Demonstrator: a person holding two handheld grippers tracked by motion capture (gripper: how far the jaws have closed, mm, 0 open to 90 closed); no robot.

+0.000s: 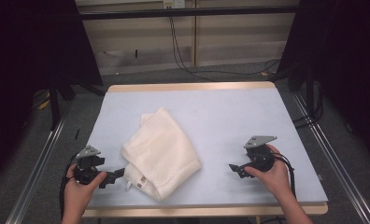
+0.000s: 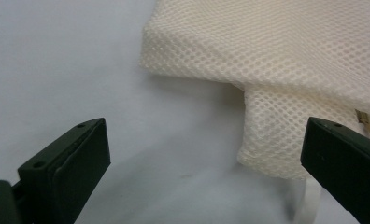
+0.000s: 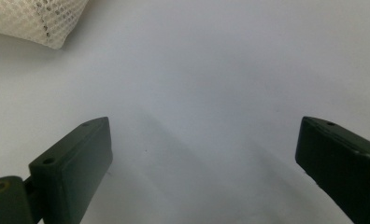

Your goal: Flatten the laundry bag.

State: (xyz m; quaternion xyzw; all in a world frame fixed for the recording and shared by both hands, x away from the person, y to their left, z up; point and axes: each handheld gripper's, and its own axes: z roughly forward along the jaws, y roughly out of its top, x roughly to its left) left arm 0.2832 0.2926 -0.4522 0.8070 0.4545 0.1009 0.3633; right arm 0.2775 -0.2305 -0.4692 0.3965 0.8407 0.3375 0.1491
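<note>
High view: folded mesh cloth [image 1: 161,154] lies near table's [image 1: 239,107] front edge, left of centre. Left gripper [image 1: 115,176] wide open, empty, just beside cloth's front-left corner; right gripper [image 1: 236,169] open, empty, well apart. Slide lower jaw under corner w/o bunching layers.

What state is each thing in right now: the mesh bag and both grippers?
Mesh bag: folded, lying flat on the table, not held.
Left gripper: open, empty, at the bag's near corner, touch unclear.
Right gripper: open, empty, over bare table, apart from the bag.
</note>
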